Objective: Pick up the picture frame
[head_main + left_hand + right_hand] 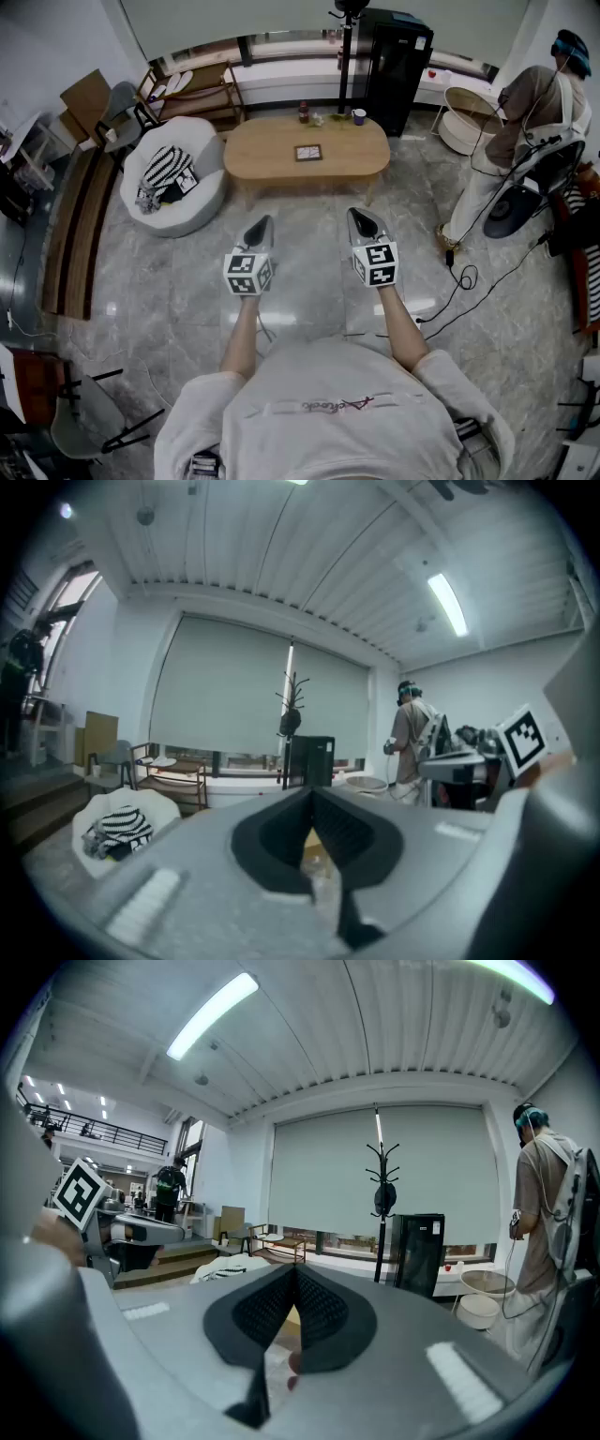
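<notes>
A small dark picture frame (308, 152) lies flat on the oval wooden coffee table (272, 150), well ahead of me across the floor. My left gripper (261, 225) and right gripper (363, 220) are held side by side over the marble floor, both pointing toward the table and short of it. Each is shut with nothing between its jaws. In the left gripper view the left gripper (312, 794) has its tips touching, and in the right gripper view the right gripper (293, 1274) likewise. The table shows only as a sliver between the jaws there.
A white round armchair (211, 197) with a striped cloth (167, 169) stands left of the table. A person (520, 131) stands at the right beside a fan (514, 208), with cables on the floor. Cups and a bottle (304, 112) sit at the table's far edge. A black cabinet (398, 56) stands behind.
</notes>
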Tool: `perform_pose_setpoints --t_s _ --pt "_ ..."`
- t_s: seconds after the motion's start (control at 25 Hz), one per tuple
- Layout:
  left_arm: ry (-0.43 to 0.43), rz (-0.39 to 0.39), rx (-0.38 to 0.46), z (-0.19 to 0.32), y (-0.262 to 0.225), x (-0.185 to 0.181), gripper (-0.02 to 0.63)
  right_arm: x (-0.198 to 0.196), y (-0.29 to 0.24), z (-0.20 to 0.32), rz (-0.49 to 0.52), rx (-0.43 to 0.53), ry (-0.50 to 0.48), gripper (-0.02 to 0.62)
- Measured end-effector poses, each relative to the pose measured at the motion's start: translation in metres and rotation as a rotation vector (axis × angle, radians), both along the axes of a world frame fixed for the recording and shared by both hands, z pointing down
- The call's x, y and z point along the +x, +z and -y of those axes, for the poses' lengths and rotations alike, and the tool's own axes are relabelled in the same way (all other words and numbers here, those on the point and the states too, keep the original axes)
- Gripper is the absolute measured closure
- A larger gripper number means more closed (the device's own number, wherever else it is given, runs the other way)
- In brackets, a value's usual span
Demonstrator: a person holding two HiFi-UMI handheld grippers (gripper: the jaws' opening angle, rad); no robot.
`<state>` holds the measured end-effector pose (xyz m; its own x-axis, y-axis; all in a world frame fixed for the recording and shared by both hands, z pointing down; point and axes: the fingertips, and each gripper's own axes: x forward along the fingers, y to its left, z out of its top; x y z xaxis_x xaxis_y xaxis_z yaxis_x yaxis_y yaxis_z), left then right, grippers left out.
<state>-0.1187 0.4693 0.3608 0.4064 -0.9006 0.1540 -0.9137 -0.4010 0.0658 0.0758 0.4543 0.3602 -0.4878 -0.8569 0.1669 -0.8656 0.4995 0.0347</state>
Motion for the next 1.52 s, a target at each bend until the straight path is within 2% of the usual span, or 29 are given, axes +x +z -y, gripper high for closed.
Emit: perform_pose_setpoints --t_s 0.4,1.04,1.52 --pt "-0.005 0.014 0.005 0.009 -0.004 0.013 0.606 0.014 -0.005 0.007 0.006 -0.002 -0.003 0.591" --pt "0.012 0.073 -0.001 -0.014 -0.001 0.05 0.606 0.038 0.007 -0.015 0.036 -0.024 -0.023 0.591" --pt "-0.003 0.065 0.006 -0.016 -0.001 0.084 0.606 0.066 0.007 -0.019 0.025 -0.005 -0.048 0.591"
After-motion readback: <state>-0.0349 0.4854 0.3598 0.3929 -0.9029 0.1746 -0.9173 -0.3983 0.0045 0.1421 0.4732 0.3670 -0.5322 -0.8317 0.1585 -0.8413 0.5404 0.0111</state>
